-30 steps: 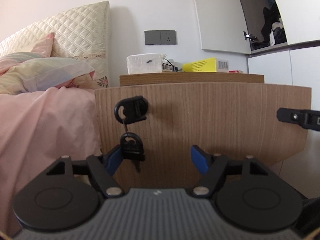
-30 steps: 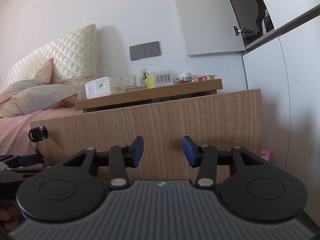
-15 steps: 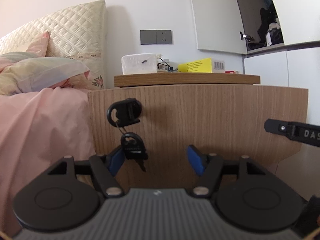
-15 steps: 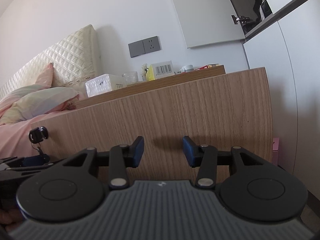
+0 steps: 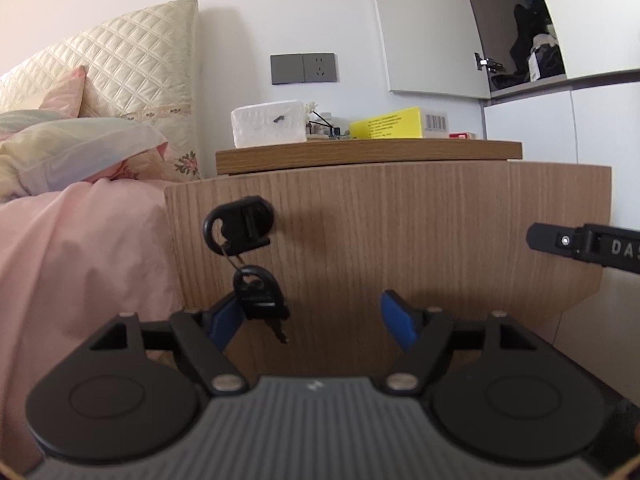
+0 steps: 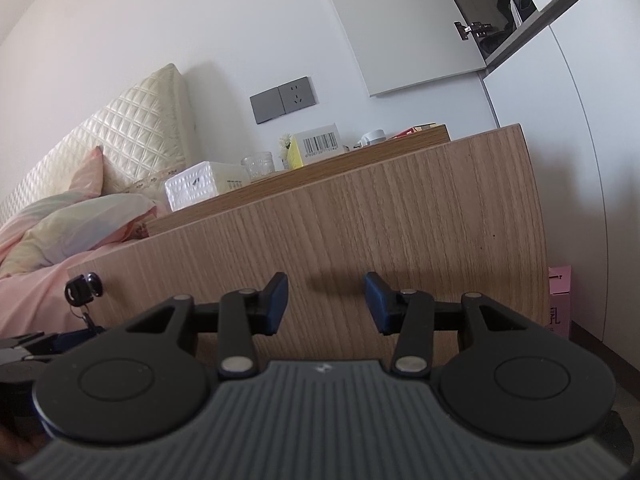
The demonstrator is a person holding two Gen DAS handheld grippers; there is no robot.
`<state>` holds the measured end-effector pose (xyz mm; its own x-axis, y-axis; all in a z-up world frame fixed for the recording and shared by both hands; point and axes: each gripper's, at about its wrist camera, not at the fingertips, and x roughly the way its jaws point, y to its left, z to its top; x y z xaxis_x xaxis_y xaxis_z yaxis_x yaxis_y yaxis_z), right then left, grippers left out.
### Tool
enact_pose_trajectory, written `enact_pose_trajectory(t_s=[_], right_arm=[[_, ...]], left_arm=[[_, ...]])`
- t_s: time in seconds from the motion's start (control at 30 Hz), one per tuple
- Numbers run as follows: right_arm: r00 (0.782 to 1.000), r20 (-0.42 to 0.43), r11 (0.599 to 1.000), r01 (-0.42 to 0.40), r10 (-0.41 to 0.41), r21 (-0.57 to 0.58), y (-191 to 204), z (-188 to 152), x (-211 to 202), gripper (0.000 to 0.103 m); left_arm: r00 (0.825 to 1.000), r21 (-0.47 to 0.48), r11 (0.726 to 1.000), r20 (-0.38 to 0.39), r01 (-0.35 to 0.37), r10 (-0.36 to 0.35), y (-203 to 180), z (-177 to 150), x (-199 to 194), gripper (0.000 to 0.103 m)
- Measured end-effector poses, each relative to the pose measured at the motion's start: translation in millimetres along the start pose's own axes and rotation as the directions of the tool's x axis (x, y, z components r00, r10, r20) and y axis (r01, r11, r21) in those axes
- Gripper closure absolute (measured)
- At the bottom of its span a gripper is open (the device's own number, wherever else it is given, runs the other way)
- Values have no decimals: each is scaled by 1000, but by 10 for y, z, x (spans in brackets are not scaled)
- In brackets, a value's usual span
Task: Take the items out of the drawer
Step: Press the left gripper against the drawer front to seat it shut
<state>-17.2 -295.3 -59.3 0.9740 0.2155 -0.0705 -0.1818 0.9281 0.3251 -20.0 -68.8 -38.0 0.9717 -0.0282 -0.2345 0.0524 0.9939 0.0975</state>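
Both grippers, left (image 5: 314, 318) and right (image 6: 325, 304), fingers spread and empty facing drawer front (image 5: 400, 232), stiff handleless wood, likely grab key (image 5: 240, 228) left of centre

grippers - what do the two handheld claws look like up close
Both match: the left claw and right claw have blue finger pads on black linkage arms with silver pivot pins, two round black discs, and a grey ribbed body bearing a small logo.

two low wrist views near, facing the shared drawer front (image 5: 384, 236)
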Motion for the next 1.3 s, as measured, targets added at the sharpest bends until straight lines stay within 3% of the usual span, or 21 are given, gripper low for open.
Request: enact_pose_trajectory(t_s=[0.73,1.3], right_arm=[[999,7,999,-38,38,-25,-181,52,725,57],[998,-40,998,-46,45,-38,-258,185,1282,57]], left_arm=[[999,50,999,-36,-5,7,45,185,772,26],[999,15,1000,-45,6,-6,108,317,1318,25]])
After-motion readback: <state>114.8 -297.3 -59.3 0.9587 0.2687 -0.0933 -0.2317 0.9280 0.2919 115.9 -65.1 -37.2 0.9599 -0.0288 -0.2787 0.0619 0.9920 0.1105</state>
